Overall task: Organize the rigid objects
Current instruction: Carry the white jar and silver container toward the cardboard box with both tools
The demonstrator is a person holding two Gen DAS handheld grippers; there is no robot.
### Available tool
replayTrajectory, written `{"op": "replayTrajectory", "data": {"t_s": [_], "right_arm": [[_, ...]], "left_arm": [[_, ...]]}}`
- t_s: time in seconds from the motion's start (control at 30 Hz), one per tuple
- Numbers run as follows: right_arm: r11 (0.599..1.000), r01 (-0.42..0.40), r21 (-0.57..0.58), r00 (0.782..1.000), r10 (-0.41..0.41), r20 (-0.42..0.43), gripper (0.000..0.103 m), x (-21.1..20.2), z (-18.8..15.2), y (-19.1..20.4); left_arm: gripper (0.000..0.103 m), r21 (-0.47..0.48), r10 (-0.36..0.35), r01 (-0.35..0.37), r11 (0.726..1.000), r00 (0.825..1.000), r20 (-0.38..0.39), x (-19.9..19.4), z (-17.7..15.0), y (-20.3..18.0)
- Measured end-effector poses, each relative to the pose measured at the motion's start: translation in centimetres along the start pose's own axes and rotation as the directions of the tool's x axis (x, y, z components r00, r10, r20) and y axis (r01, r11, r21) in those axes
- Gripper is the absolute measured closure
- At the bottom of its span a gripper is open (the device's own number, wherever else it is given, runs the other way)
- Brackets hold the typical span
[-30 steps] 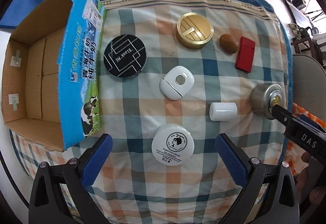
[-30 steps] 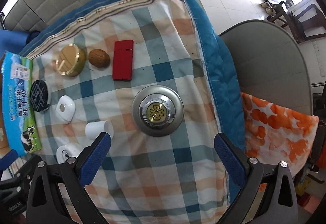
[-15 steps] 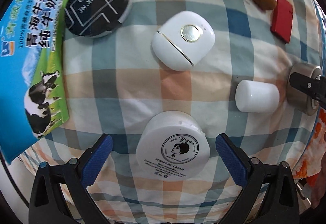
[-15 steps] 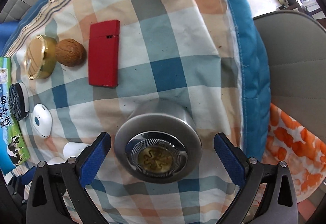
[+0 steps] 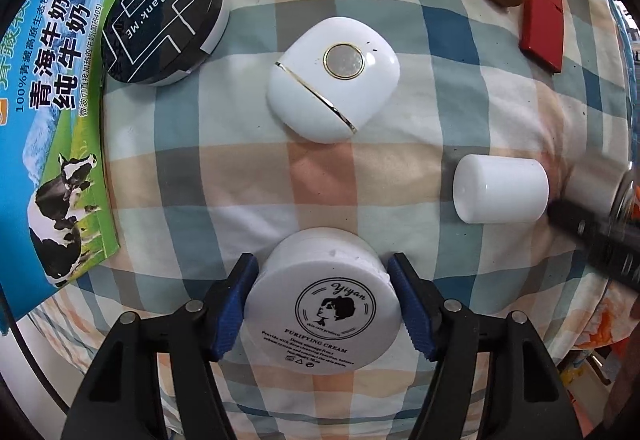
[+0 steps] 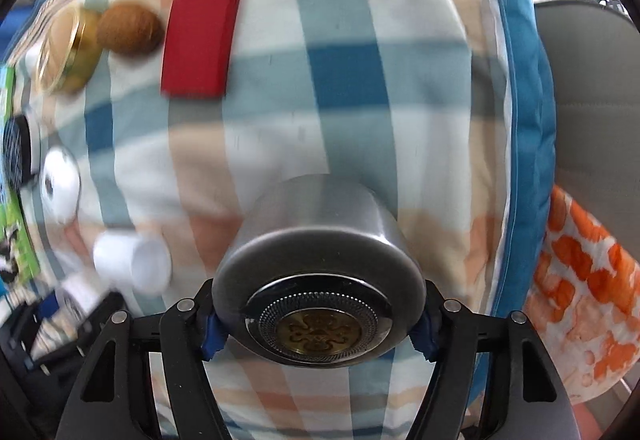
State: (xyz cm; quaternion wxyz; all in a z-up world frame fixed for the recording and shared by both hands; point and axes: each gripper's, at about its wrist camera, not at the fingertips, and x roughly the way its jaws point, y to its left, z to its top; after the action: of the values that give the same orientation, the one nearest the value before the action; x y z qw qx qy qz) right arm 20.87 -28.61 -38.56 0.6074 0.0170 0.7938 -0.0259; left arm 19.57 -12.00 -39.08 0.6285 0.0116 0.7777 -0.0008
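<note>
Black linkage arms point(image 5: 132, 372) — silver rivets point(image 5: 195, 305), blue ribbed pads point(image 5: 234, 306).

Checked cloth point(image 5: 248, 176) under small containers

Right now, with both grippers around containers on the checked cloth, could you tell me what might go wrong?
1. The left gripper is closing low on the white cream jar; the smooth wall could slip.
2. The right gripper is closing under the silver tin's rim, and the white cylinder lying beside it might get nudged and roll.
3. The soft checked cloth could let either container tilt.
</note>
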Motion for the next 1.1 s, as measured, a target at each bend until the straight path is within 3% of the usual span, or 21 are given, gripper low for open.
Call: {"op": "replayTrajectory", "data": {"t_s": [0.2,0.33,0.4,0.5,0.63,0.73,0.8,1.1], "right_arm": [[1.000,-0.016,-0.012,0.999,0.015,-0.050,0.030,2.8,-5.3,0.2],[0.999,-0.027,0.033,0.999,0.027,-0.028,0.030,3.6,-6.5,0.2],[0.998,-0.030,0.049,0.999,0.031,-0.024,0.029,4.0,-6.8,-0.2],[0.997,-0.039,0.069,0.999,0.041,-0.024,0.029,4.4,-6.9,-0.4],[0.993,-0.052,0.101,0.998,0.055,-0.029,0.028,5.2,-4.3,-1.8],[0.992,-0.042,0.119,0.999,0.045,-0.026,0.029,5.6,-2.3,-2.4],[0.991,-0.040,0.131,0.999,0.043,-0.024,0.031,4.5,-1.4,-3.3],[0.995,-0.052,0.085,0.999,0.052,-0.005,0.032,3.2,-4.1,-3.2]], "left_arm": [[0.035,-0.019,-0.060,0.059,0.998,0.997,-0.049,0.9,0.8,2.2],[0.031,-0.008,-0.045,0.044,0.999,0.997,-0.067,1.5,0.7,2.4],[0.021,-0.001,-0.041,0.041,0.999,0.996,-0.073,2.0,0.8,2.3],[0.017,0.009,-0.021,0.021,1.000,0.997,-0.069,2.4,0.9,1.9],[0.019,0.003,-0.012,0.013,1.000,0.999,-0.047,2.3,0.8,1.9],[0.036,0.000,-0.005,0.005,1.000,1.000,-0.014,0.9,-0.5,1.3],[0.038,0.007,-0.020,0.020,1.000,1.000,-0.006,0.5,-0.6,1.5],[0.038,0.024,-0.026,0.025,0.999,0.999,0.038,-2.1,-2.5,4.0]]}}
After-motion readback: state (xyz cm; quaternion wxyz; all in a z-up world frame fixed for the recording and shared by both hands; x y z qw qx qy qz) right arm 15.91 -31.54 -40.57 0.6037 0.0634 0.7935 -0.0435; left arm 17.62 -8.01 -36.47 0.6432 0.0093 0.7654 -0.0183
